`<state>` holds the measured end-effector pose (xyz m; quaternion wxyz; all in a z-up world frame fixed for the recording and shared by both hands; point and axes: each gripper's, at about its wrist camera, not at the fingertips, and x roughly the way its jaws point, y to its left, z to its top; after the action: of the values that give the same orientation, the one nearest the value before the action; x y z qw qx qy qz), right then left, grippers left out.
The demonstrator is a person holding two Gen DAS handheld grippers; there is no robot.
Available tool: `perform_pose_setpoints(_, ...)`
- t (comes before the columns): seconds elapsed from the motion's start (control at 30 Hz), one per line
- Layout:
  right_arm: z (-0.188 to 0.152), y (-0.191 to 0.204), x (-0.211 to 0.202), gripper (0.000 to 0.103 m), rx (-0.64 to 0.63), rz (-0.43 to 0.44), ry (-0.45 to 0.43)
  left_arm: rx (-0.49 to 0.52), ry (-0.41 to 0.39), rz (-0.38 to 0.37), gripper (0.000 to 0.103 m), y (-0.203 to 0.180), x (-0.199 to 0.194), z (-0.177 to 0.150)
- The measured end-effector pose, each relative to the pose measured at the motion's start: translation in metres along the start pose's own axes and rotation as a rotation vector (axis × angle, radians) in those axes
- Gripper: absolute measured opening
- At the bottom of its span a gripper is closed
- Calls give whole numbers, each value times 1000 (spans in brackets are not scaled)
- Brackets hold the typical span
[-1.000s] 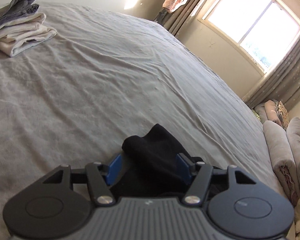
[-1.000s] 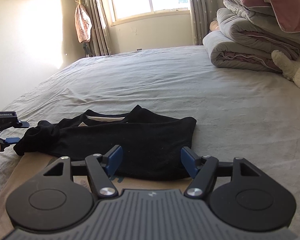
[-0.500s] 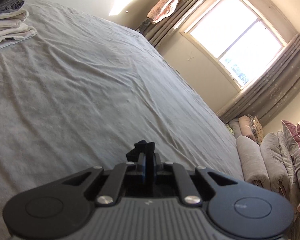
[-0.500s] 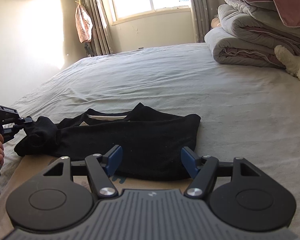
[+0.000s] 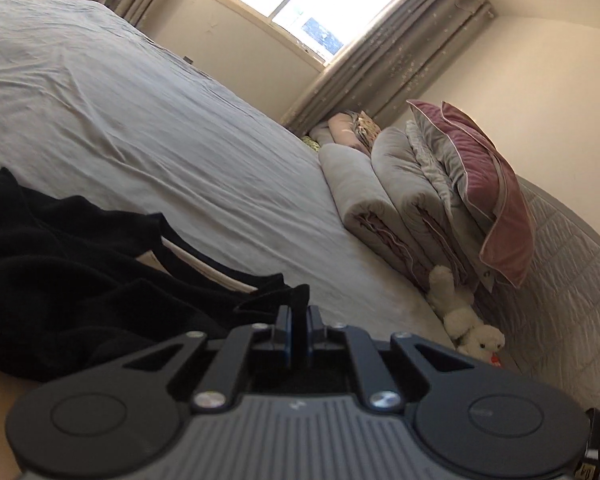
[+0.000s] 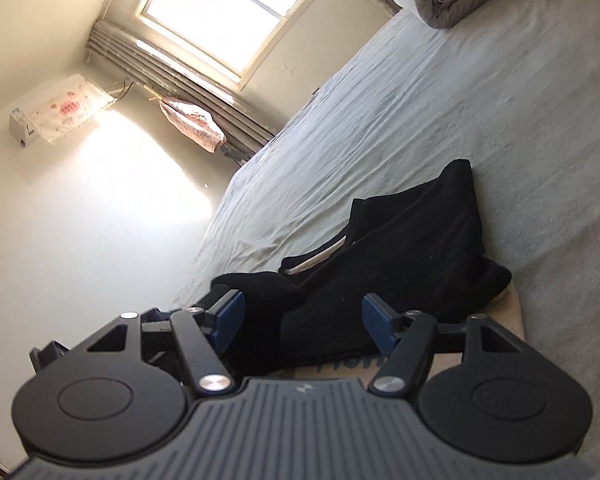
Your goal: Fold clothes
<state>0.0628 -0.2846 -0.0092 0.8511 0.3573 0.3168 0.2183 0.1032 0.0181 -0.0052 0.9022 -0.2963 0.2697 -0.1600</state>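
A: Left wrist view?
B: Left gripper (image 5: 298, 322) was clenched on a fold of the black shirt (image 5: 72, 280); pads nearly met, cloth pinched between. Shirt lay at 9 o'clock on the grey bedsheet (image 5: 148, 120). Folded quilts (image 5: 384, 208) and a white plush toy (image 5: 470, 328) at 3 o'clock.
A: Right wrist view?
B: Right gripper (image 6: 302, 322) was released, blue pads (image 6: 228, 318) wide apart, shirt (image 6: 412, 256) just ahead between them, gripped by neither. Shirt sat partly on a cardboard sheet (image 6: 510, 312). Window (image 6: 224, 12) at 12 o'clock.
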Motion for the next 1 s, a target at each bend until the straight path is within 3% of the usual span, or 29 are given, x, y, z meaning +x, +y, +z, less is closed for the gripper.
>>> perform_pose_setpoints(0.23, 1, -17, 2, 70, 169, 43, 28, 124, 237, -55, 9, -19, 23, -42)
perform_pose_setpoints(0.3, 1, -22, 2, 70, 217, 56, 36, 170, 289, -50, 15, -23, 20, -46)
perform_pose_setpoints(0.37, 2, -26, 3, 70, 262, 66, 44, 217, 341, -44, 27, -28, 17, -50)
perform_pose_setpoints(0.4, -1, -23, 5, 70, 230, 48, 49, 226, 343, -45, 29, -28, 13, -49)
perform_pose_setpoints(0.53, -13, -10, 11, 69, 103, -24, 71, 265, 302, -4, 42, -26, -11, -34)
perform_pose_setpoints(0.7, -27, 7, 20, 69, -55, -115, 97, 319, 188, 182, 50, -3, -39, -8)
perform_pose_setpoints(0.77, -33, 13, 23, 64, -118, -151, 107, 321, 143, 265, 51, 12, -46, 2)
perform_pose_setpoints(0.8, -36, 16, 24, 58, -150, -169, 113, 319, 122, 307, 51, 21, -49, 8)
perform_pose_setpoints(0.87, -42, 23, 28, 36, -213, -205, 123, 286, 87, 388, 51, 38, -54, 21)
perform_pose_setpoints(0.9, -44, 26, 29, 20, -245, -222, 127, 265, 75, 408, 51, 46, -58, 27)
perform_pose_setpoints(0.93, -46, 29, 28, 12, -276, -230, 123, 246, 64, 420, 51, 54, -60, 33)
perform_pose_setpoints(1.0, -44, 33, 23, 9, -308, -223, 112, 215, 40, 450, 51, 69, -66, 44)
